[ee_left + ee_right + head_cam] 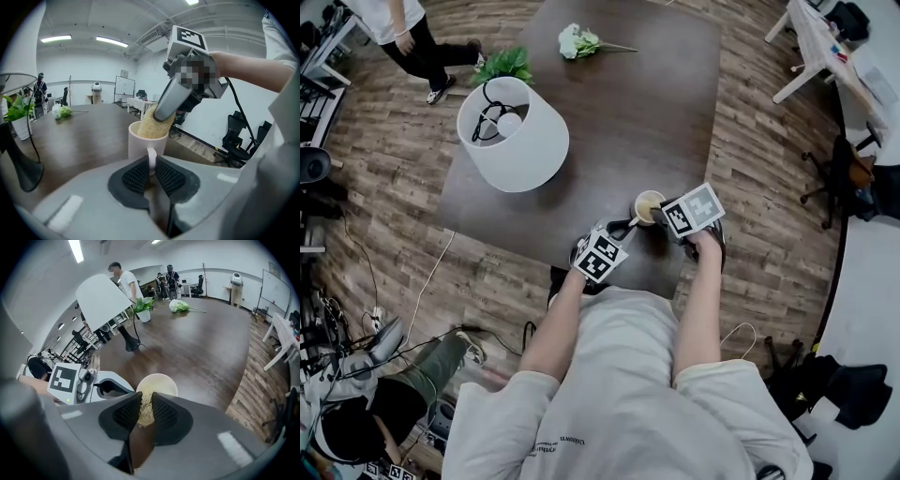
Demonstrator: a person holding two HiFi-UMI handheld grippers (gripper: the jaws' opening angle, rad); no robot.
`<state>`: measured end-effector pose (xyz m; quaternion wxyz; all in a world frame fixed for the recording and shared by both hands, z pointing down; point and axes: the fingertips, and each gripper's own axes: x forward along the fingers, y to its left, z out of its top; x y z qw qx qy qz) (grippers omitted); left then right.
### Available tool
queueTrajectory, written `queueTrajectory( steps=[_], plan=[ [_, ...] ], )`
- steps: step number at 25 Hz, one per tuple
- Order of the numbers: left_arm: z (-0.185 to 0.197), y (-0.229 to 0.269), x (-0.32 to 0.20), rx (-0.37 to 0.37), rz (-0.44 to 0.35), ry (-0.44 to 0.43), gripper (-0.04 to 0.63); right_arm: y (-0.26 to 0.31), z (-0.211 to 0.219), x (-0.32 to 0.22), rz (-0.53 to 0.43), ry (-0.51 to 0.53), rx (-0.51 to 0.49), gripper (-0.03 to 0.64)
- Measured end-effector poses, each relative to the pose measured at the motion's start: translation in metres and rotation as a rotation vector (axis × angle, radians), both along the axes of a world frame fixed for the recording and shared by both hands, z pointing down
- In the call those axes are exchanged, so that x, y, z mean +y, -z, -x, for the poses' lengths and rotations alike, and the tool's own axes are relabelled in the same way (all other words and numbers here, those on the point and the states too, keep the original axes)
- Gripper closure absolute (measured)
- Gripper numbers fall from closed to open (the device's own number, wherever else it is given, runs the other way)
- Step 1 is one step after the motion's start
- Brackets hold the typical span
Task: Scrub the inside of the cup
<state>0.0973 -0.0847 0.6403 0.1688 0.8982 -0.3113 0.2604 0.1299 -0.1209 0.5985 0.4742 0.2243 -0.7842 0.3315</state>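
On table [628,141], left gripper [150,165] pinches cup [139,142]; right gripper [146,409] tilts sponge [153,124] inside.

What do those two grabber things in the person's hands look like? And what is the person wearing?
The left gripper and the right gripper are both smooth light grey, with two dark ribbed pads at the tip. Each carries a cube with black-and-white square markers. A black cable runs from the right one. The person wears a pale short-sleeved shirt.
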Motion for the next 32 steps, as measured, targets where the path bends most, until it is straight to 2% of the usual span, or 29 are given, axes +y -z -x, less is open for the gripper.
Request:
queueTrajectory(
  steps=[21, 32],
  plan=[
    [0.003, 0.000, -0.004, 0.011, 0.010, -0.035, 0.546, -0.030, 0.021, 0.003, 0.089, 0.044, 0.024, 0.532],
    [0.000, -0.001, -0.005, 0.016, 0.014, -0.056, 0.549, -0.038, 0.023, -0.008, 0.063, -0.008, 0.022, 0.534]
  ],
)
